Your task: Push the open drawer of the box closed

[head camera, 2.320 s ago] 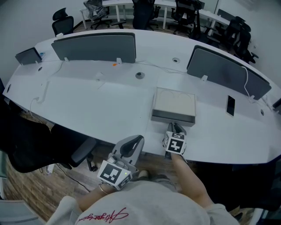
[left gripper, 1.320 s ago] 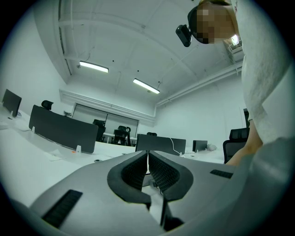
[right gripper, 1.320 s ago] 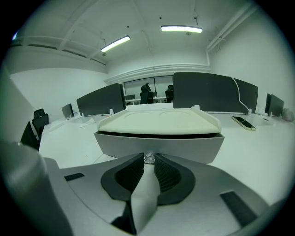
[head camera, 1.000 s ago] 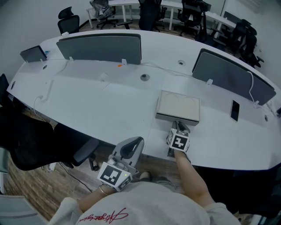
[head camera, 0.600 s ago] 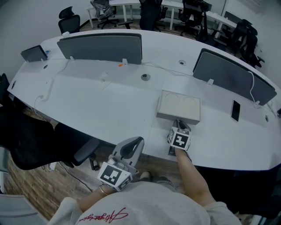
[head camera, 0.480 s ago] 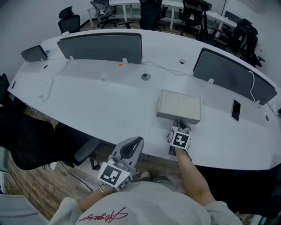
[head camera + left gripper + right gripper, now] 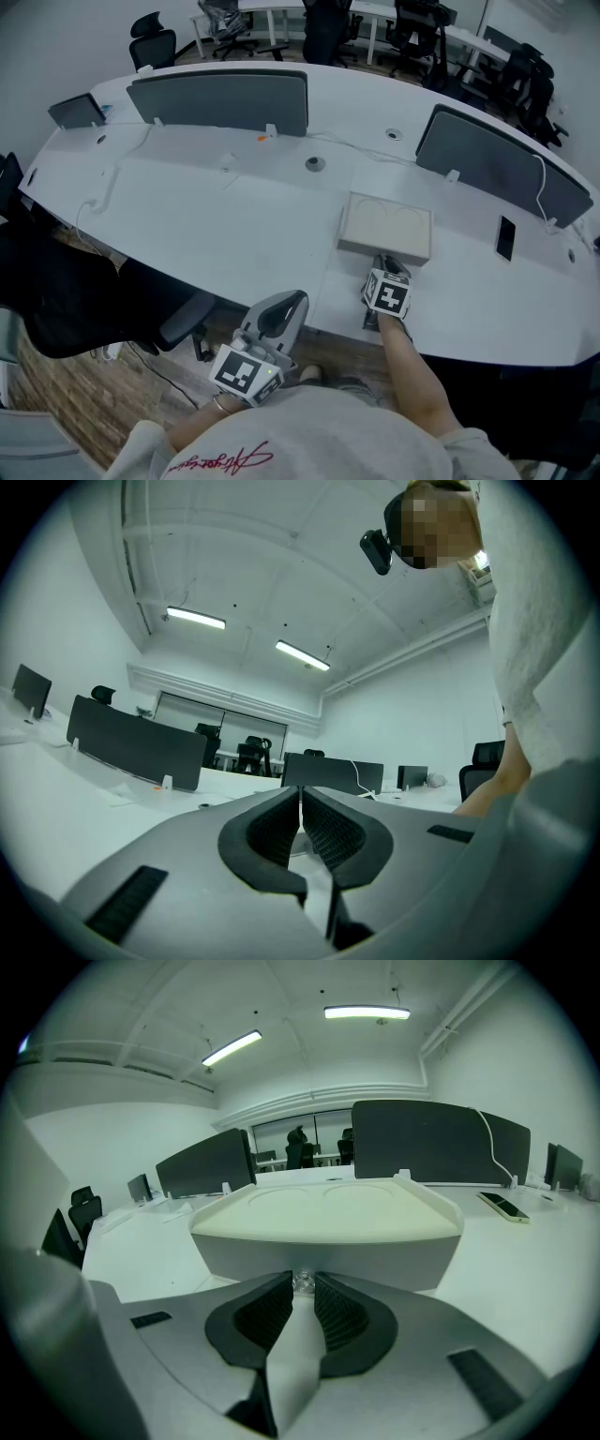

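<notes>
A flat beige box (image 7: 386,225) lies on the white table (image 7: 216,216). Its grey drawer front (image 7: 328,1258) faces me and sits flush with the box body. My right gripper (image 7: 387,264) is pressed up to that front, and its fingertips are shut on the small clear drawer knob (image 7: 301,1282). In the right gripper view the box fills the space just past the right gripper (image 7: 301,1290). My left gripper (image 7: 284,307) hangs below the table's near edge, close to my body. It is shut with nothing in it, and in its own view the left gripper (image 7: 301,803) points up over the table.
Two dark grey divider screens (image 7: 220,98) (image 7: 502,164) stand at the back of the table. A phone (image 7: 505,238) lies right of the box, a round grommet (image 7: 314,164) behind it. A tablet (image 7: 75,111) stands far left. Office chairs (image 7: 150,47) sit beyond.
The dark band of open drawer in front of the box has gone; the drawer front now meets the box. My right gripper has moved forward with it. The left gripper stays still.
</notes>
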The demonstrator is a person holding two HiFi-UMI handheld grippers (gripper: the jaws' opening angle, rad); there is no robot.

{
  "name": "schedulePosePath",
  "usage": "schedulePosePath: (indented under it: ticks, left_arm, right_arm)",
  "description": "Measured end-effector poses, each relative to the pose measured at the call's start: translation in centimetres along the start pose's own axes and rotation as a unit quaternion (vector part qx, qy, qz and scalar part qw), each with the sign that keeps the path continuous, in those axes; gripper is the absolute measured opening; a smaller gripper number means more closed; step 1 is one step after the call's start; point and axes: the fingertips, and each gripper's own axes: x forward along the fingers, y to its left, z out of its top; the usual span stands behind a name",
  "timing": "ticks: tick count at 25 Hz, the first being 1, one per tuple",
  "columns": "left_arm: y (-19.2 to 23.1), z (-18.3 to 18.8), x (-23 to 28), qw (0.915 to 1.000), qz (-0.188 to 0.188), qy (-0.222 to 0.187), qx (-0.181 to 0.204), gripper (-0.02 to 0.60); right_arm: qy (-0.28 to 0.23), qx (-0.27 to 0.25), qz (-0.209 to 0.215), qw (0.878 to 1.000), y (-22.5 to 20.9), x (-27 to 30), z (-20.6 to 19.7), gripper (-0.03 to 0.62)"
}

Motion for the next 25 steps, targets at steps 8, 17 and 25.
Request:
schedulePosePath:
  ticks: [8,17,25]
  left_arm:
    - [-0.2,-0.1,-0.1,1.0,0.003,0.001,0.0,0.02]
    - [-2.2,-0.1,0.4,1.0,-0.009,0.001,-0.002,0.02]
    - [-4.6,-0.4,0.5,0.9998,-0.018,0.004,-0.005,0.02]
  right_arm:
    - [-0.008,-0.005,0.01,1.0,0.0,0.0,-0.1,0.081]
    - [-0.024,-0.009,0.036,0.999,0.4,-2.8,-0.5,0.081]
    - [-0.074,-0.044,0.082,0.993,1.7,-9.3,-0.4,0.08]
